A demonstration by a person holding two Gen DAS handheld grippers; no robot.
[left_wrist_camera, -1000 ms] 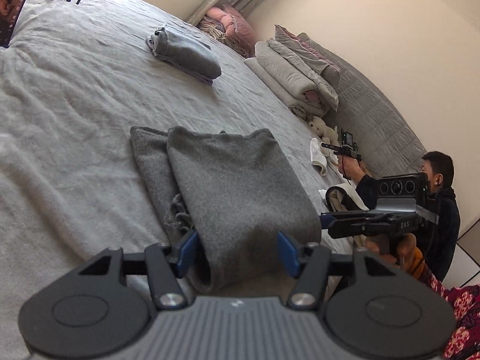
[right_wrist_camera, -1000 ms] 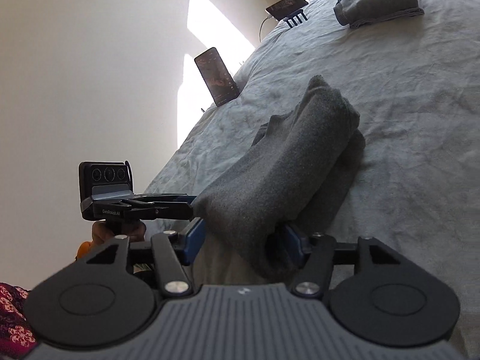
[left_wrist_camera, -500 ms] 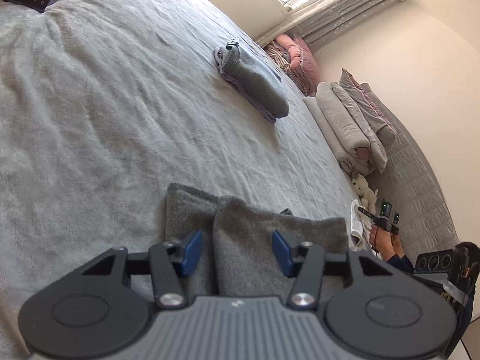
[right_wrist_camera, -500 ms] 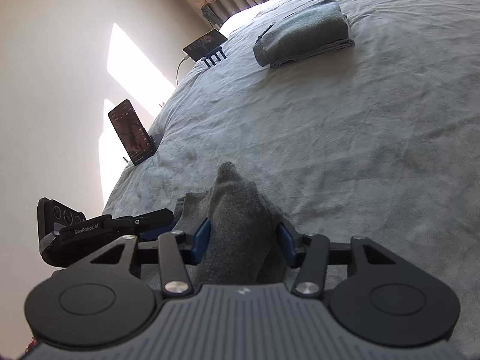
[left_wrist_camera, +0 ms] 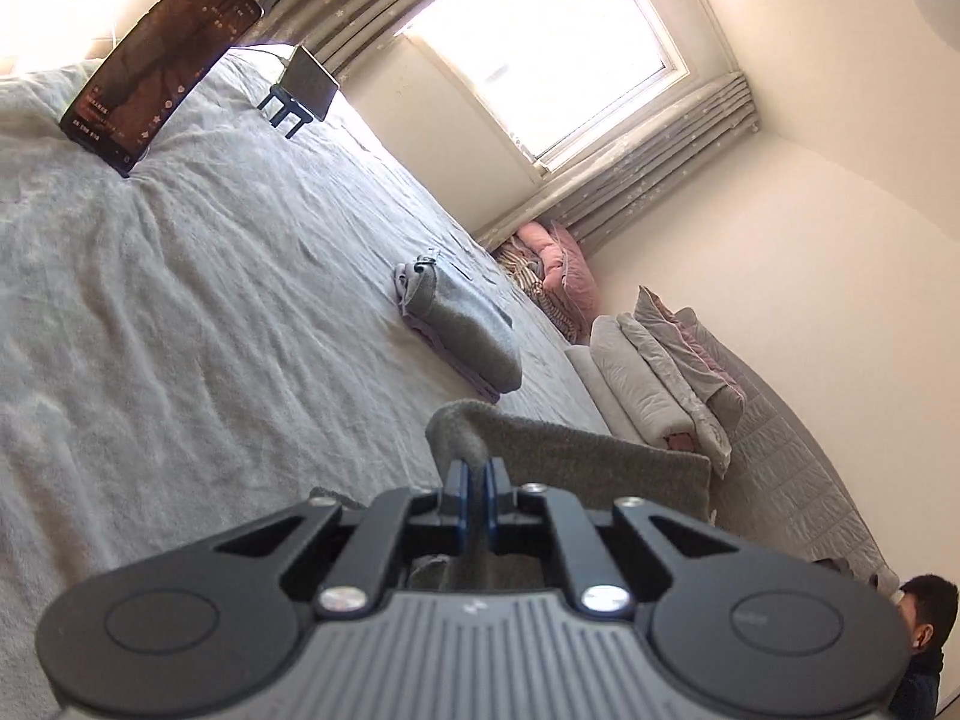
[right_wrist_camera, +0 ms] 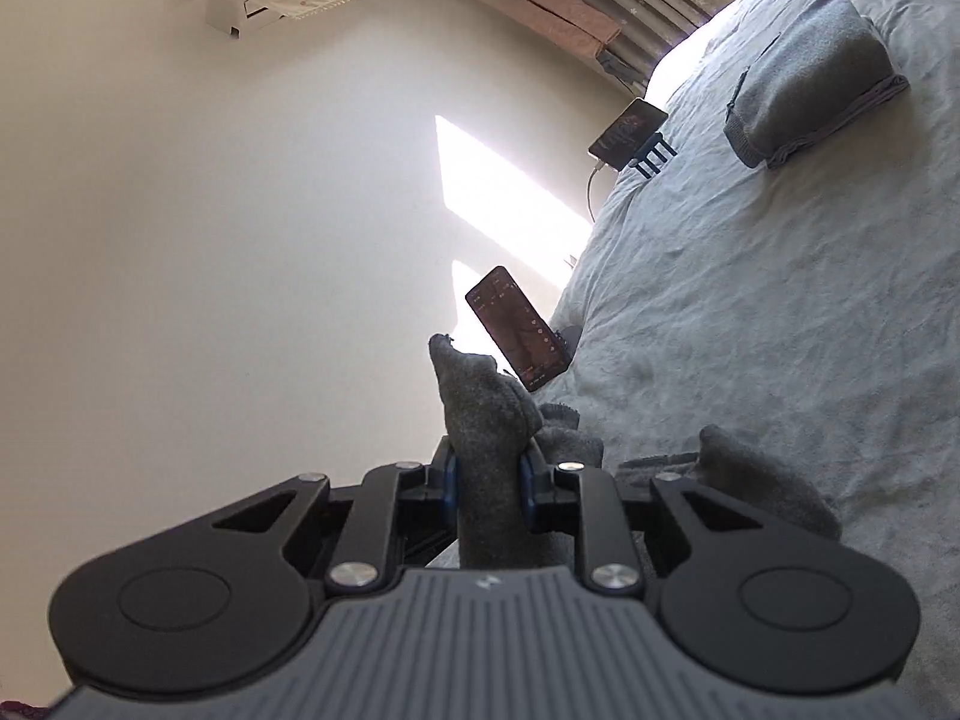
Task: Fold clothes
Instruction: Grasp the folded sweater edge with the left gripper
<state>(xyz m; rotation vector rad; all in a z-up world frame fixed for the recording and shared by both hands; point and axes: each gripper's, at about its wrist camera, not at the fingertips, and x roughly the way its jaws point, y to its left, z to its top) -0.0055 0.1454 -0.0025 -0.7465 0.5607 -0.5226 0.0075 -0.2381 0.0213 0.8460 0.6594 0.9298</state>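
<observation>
Sweater (left_wrist_camera: 576,456), dark grey and thick, is pinched at two spots near the foot of the bed (left_wrist_camera: 180,324). One edge of it stands up between the blue pads of the left gripper (left_wrist_camera: 473,489), which are squeezed nearly together on a thin ridge of the cloth. The right gripper (right_wrist_camera: 487,483) is clamped on a fatter bunch of the same knit, a peak of it poking up past the pads; the rest slumps on the grey bedspread just to the right of that gripper.

Farther up the bed lies a folded grey garment (left_wrist_camera: 462,330), well apart from the held one. Two phones stand along the bed's far edge: the nearer phone (left_wrist_camera: 159,57) leans tilted with its screen lit, the other phone (left_wrist_camera: 309,81) sits on a small stand. Rolled quilts (left_wrist_camera: 654,372) are stacked against the wall beneath the window (left_wrist_camera: 540,42). A person (left_wrist_camera: 924,624) shows at the lower right corner.
</observation>
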